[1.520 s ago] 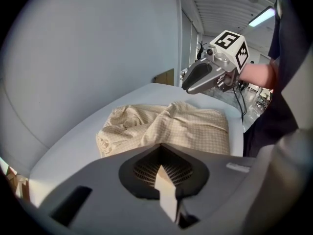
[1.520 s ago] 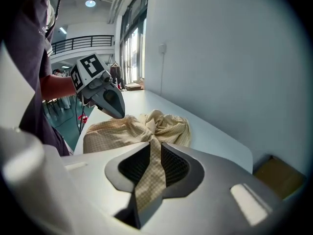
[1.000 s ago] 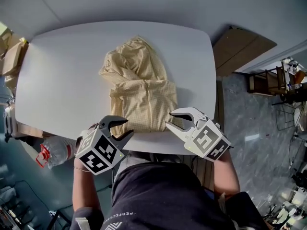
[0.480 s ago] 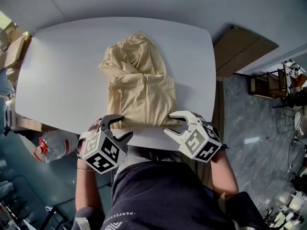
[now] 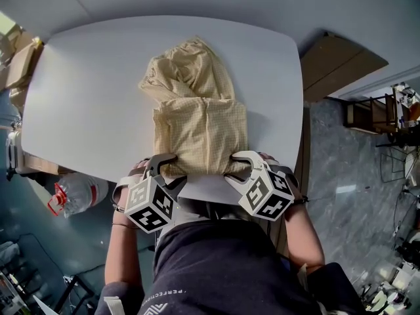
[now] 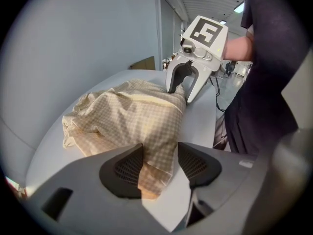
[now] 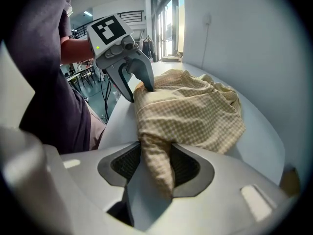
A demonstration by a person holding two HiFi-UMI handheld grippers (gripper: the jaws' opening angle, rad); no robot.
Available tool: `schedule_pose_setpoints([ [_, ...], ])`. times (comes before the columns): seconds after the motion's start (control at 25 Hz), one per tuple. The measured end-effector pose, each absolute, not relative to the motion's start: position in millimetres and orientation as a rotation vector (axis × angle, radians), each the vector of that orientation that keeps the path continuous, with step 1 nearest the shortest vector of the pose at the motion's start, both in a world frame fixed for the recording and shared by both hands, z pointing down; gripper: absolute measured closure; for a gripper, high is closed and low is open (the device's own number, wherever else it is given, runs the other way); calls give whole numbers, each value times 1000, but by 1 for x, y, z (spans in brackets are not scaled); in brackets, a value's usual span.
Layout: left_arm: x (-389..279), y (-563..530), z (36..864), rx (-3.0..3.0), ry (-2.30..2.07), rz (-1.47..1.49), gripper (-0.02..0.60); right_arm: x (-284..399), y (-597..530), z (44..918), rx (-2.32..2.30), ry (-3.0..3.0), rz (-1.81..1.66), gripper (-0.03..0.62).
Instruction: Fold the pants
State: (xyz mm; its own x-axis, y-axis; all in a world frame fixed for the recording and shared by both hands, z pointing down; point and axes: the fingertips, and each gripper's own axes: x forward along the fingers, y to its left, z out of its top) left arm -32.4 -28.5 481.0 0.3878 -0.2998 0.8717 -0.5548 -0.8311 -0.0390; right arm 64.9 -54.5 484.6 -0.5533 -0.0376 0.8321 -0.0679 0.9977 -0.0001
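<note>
Reaching for the hem: pants (image 5: 197, 117) mid table (image 5: 85, 97), hem at 6 o'clock. L gripper (image 5: 172, 169) jaws spread, just narrowing; R gripper (image 5: 233, 169) spread, just widening. Hem corners sit between both, unclamped by my read. Next you pinch both, carry twd 12.

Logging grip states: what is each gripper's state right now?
Left gripper: open, jaws just been closing, pants corner between them, not pressed.
Right gripper: open, jaws just been opening, pants corner between them.
</note>
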Motion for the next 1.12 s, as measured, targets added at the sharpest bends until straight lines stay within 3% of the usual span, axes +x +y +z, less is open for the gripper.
schedule_pose_setpoints([
  [0.12, -30, -24, 485, 2407, -700, 1471, 332, 64, -56, 488, 76, -2143, 42, 405],
  [0.32, -30, -24, 491, 2423, -699, 1501, 334, 63, -58, 489, 93, -2146, 60, 421],
  [0.6, -32, -28, 494, 2421, -778, 1542, 397, 64, -56, 490, 128, -2134, 42, 439],
  [1.12, -18, 1, 462, 2369, -693, 1419, 496, 76, -33, 453, 4, -2170, 135, 542],
])
